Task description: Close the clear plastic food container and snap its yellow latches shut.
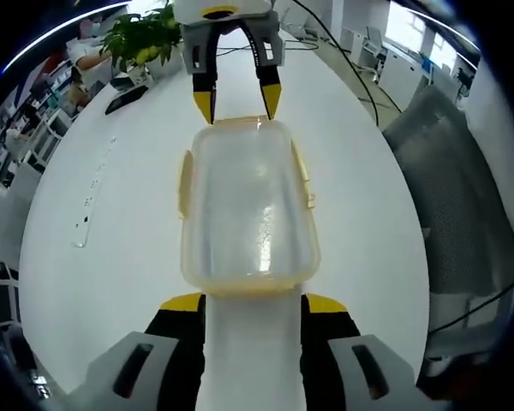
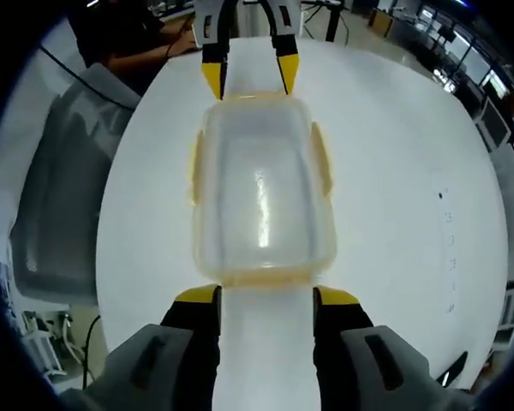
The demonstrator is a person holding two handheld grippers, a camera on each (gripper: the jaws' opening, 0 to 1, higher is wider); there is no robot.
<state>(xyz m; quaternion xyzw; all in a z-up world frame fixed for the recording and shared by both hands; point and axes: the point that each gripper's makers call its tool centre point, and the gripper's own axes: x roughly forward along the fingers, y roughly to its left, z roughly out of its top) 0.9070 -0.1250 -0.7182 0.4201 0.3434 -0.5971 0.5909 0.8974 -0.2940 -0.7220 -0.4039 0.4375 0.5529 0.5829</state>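
clear rounded plastic container point(image 1: 248, 210), lid seemingly on, yellow latches point(image 2: 322, 158).

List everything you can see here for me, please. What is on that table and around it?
Food container: one, clear with yellow latches, lid on, middle of the table, between the two grippers.
Table: one, white.
Plant: one, green, far end in the left gripper view.
Chair: one, grey, beside the table.
Cable: one, black, across the table.
Left gripper: one, black and yellow, open at one short end of the container.
Right gripper: one, same colours, open at the opposite end.
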